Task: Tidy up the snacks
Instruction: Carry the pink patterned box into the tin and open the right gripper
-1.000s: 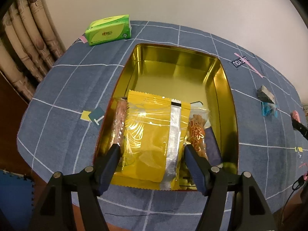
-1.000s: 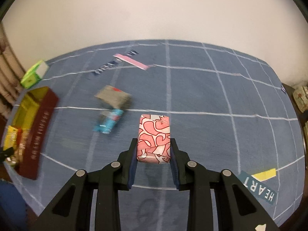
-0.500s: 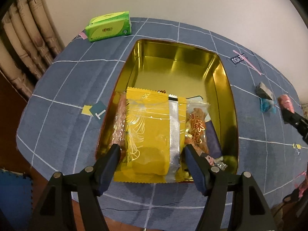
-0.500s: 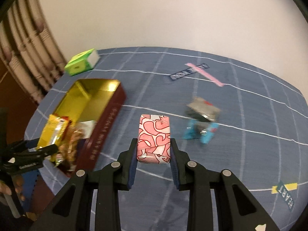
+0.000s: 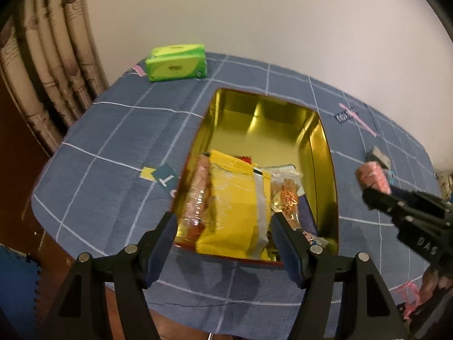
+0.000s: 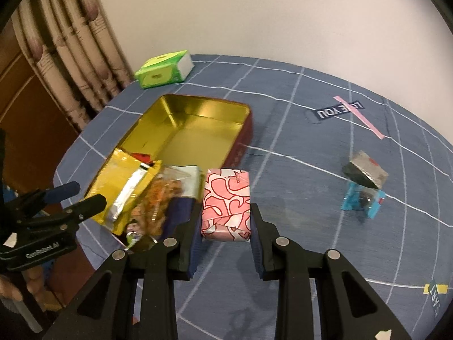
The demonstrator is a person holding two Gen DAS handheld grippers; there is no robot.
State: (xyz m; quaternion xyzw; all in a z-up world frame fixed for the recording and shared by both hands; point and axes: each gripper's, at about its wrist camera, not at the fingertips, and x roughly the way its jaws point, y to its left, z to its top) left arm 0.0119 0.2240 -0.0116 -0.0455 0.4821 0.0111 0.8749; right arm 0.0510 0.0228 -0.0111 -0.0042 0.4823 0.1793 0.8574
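A tin (image 5: 325, 141) with a gold inside and dark red walls (image 6: 243, 141) lies on the blue checked tablecloth. At its near end lie a yellow bag (image 5: 235, 206), a clear bag of orange snacks (image 5: 286, 195) and a clear pinkish pack (image 5: 195, 198). My left gripper (image 5: 223, 215) hovers open just in front of the yellow bag (image 6: 121, 181), with its fingers clear of the bag. My right gripper (image 6: 226, 206) is shut on a pink packet with red hearts (image 6: 226, 198), held above the cloth beside the tin's right wall. The same packet (image 5: 371, 175) shows in the left wrist view.
A green tissue pack (image 6: 164, 69) lies behind the tin near the curtains (image 6: 70, 51). A silver-grey packet (image 6: 365, 170) rests on a blue one (image 6: 362, 201) to the right. The table's edge runs just behind both grippers. Bare cloth stretches right of the tin.
My right gripper has carried the pink packet leftwards, from near the silver and blue packets up to the tin's side. My left gripper has drawn back and up from the yellow bag.
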